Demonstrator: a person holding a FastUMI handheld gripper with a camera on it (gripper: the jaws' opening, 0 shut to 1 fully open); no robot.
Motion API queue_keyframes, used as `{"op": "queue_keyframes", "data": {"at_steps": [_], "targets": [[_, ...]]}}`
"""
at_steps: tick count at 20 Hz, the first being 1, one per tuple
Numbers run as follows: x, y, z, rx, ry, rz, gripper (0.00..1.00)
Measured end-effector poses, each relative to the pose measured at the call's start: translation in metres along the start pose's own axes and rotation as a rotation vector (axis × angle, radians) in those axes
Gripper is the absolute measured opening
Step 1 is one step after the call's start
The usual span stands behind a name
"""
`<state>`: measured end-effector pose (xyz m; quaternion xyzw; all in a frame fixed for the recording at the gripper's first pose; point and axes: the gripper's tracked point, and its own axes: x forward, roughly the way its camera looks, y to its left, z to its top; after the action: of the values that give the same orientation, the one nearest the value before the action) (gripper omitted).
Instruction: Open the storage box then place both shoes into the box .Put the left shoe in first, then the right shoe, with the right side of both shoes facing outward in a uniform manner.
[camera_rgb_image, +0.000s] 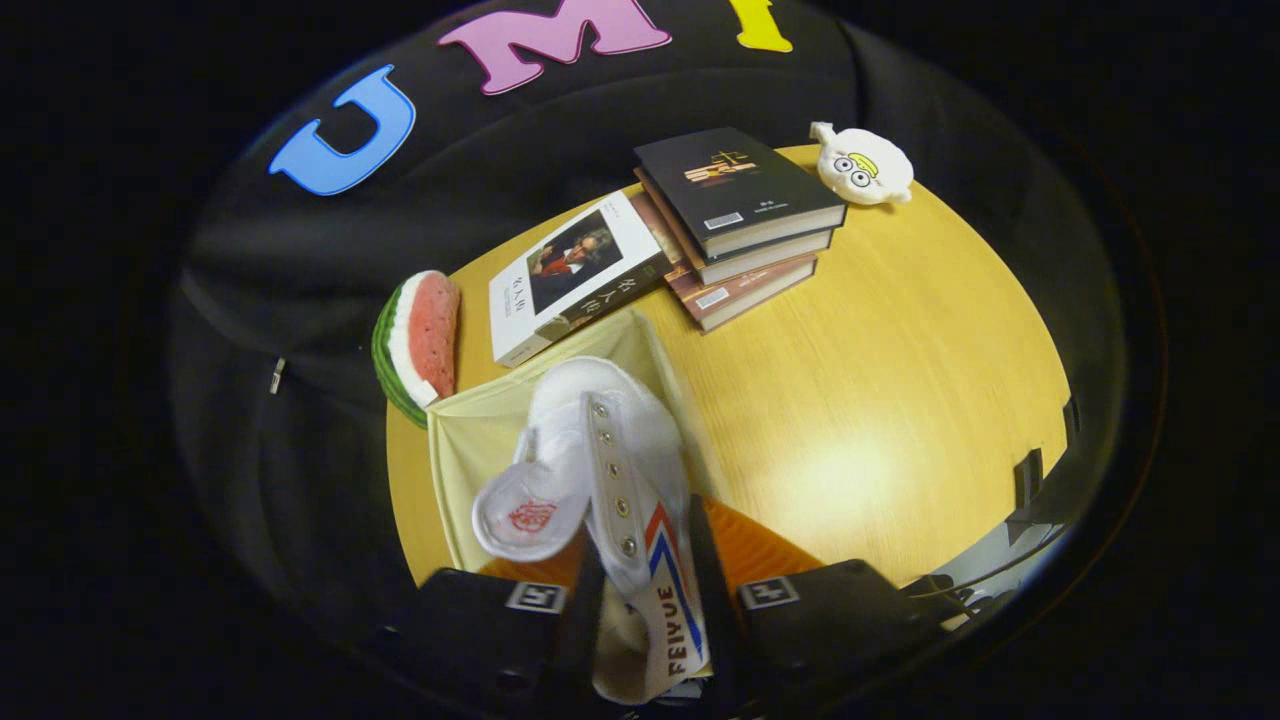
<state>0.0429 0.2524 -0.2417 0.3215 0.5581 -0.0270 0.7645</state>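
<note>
Pinched between the two black fingers of the hand-held gripper (648, 600) is a white canvas shoe (600, 480) with metal eyelets and a red-and-blue stripe on its side. Both fingers are pressed against the rear part of the shoe, one on each side, so the heel end is gripped while the toe points forward and away, beyond the fingertips. The shoe is held on edge, and its insole with a red mark is turned to the left of the fingers.

Beneath and just ahead of the shoe, a pale cream storage box (470, 450) is seen with its top open, and an orange surface (750, 545), possibly the box's lid or front flap, is seen by the fingers. The toe of the shoe is hanging over the open box; whether it touches the inside cannot be told.

As a judgement of progress: the box is already open, and one shoe is being lowered in. No shoe is seen inside the box, so this is probably the left shoe, with the right shoe yet to be placed.

Beyond the box, on the yellow wooden table (900, 380), a stack of books (740, 220), a separate white book (575, 275), a toy watermelon slice (420, 340) and a small white plush toy (862, 165) are laid out, well apart from the fingers.
</note>
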Motion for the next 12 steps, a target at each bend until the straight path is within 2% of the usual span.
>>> {"op": "queue_keyframes", "data": {"at_steps": [1,2,3,8,12], "targets": [[-0.002,0.004,0.000,-0.029,-0.014,0.015,0.86],[-0.007,0.008,0.001,-0.060,-0.028,0.024,0.97],[-0.013,0.008,0.002,-0.089,-0.049,0.026,1.00],[-0.040,0.009,0.015,-0.112,-0.126,0.080,0.99],[-0.071,-0.016,0.032,-0.161,-0.238,0.092,0.99]]}}
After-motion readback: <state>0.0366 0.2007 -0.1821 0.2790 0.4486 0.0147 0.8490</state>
